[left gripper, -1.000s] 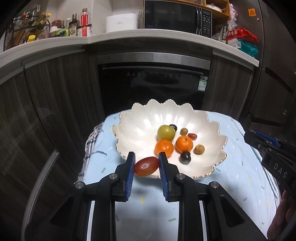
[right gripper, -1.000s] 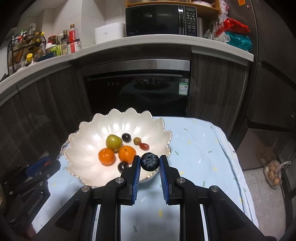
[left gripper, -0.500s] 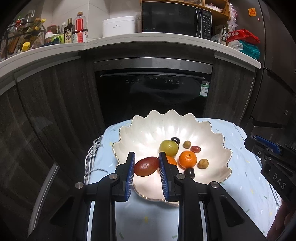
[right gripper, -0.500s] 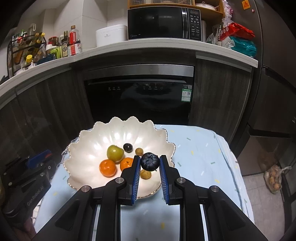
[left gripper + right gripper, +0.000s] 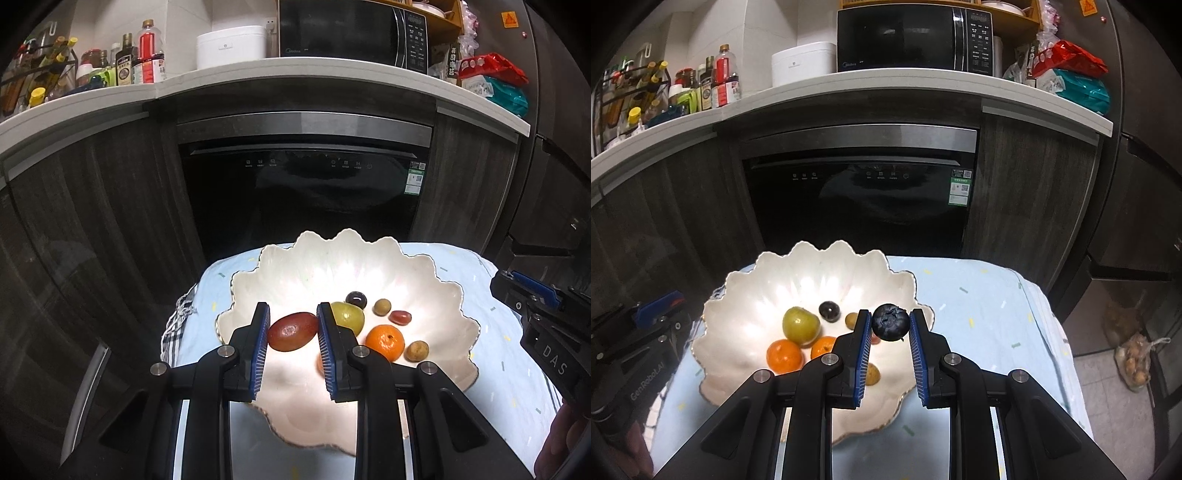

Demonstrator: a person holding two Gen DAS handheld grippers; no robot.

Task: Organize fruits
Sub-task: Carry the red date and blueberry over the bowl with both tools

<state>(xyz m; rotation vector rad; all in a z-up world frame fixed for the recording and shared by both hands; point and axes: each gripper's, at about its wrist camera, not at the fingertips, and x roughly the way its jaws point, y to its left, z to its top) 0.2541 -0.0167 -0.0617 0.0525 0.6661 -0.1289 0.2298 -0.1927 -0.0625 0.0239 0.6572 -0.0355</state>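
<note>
The left gripper is clamping a reddish-brown oval fruit crosswise between its blue ribbed pads, at the centre of the left wrist view, and is carrying it above the near left part of the scalloped white bowl. The right gripper is pinching a blueberry between its pad tips, at the centre of the right wrist view, over the bowl's right-hand edge. Both fruits are being held high at the fingertips, probably so that each can drop clear into the bowl once the pads part. The oval fruit is showing glossy, smooth skin with a small pale scar facing the camera; the blueberry is showing a dull, dark blue surface with its puckered crown facing forward. Inside the bowl, a green round fruit, a mandarin, a dark grape and several small brown and red fruits are lying grouped near the middle. The bowl is sitting on a pale blue speckled cloth in the lower half of both views.
</note>
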